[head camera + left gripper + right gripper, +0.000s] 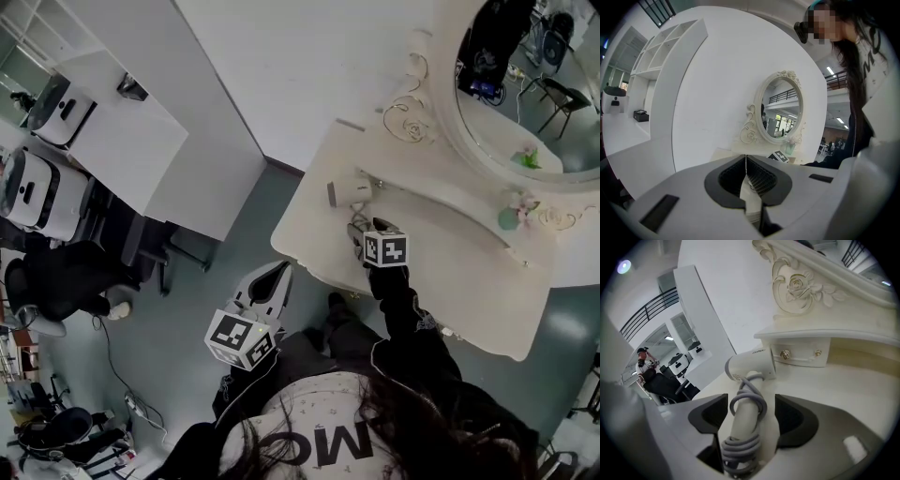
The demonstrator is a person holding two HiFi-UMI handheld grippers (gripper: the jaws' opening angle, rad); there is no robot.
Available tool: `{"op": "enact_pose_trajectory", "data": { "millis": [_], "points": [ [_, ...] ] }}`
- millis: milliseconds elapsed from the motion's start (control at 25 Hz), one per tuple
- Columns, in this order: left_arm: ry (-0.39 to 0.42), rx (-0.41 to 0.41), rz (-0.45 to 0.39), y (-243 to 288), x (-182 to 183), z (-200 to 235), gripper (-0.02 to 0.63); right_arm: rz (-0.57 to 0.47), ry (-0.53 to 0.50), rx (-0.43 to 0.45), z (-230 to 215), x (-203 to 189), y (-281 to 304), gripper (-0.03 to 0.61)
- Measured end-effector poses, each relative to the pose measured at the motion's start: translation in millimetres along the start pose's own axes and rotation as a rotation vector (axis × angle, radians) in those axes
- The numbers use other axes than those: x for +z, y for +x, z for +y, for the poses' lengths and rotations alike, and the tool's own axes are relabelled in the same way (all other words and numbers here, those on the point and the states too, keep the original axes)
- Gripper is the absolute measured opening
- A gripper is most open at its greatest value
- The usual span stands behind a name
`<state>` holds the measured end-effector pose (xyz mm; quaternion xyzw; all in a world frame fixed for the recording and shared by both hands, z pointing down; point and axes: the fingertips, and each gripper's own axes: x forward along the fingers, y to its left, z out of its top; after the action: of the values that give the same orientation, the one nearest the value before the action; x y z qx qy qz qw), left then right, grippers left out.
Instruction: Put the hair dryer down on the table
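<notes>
The table carries the dryer, which lies on its side near the left end, so the set-down looks done; the right gripper straddles the handle with its fingers spread wide and off it, seemingly a release; the left gripper hangs off the table, fingers pressed together on nothing, likely unneeded; the cord is wound round the handle, which keeps it from trailing.
</notes>
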<state>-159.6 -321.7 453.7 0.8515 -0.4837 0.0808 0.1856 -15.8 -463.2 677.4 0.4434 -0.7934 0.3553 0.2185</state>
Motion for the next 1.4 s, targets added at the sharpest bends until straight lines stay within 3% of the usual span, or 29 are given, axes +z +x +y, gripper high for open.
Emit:
{"op": "enact_pose_trajectory", "data": {
  "millis": [440, 1000, 1200, 1400],
  "points": [
    [0.026, -0.101, -0.043, -34.6, -2.4, 4.6, -0.014, -0.185, 0.02, -0.027, 31.3, -6.3, -89.7, 0.308],
    [0.077, -0.253, -0.045, -131.9, -39.5, -14.7, -0.014, -0.428, -0.021, 0.096, 183.2, -52.6, -197.6, 0.304],
    [0.085, -0.303, -0.032, -159.7, -52.5, -17.3, -0.014, -0.455, -0.035, 0.138, 237.3, -76.3, -219.0, 0.274],
    [0.065, -0.345, -0.033, -168.6, -61.7, -22.9, -0.014, -0.461, -0.066, 0.134, 267.3, -89.6, -235.1, 0.191]
  ]
}}
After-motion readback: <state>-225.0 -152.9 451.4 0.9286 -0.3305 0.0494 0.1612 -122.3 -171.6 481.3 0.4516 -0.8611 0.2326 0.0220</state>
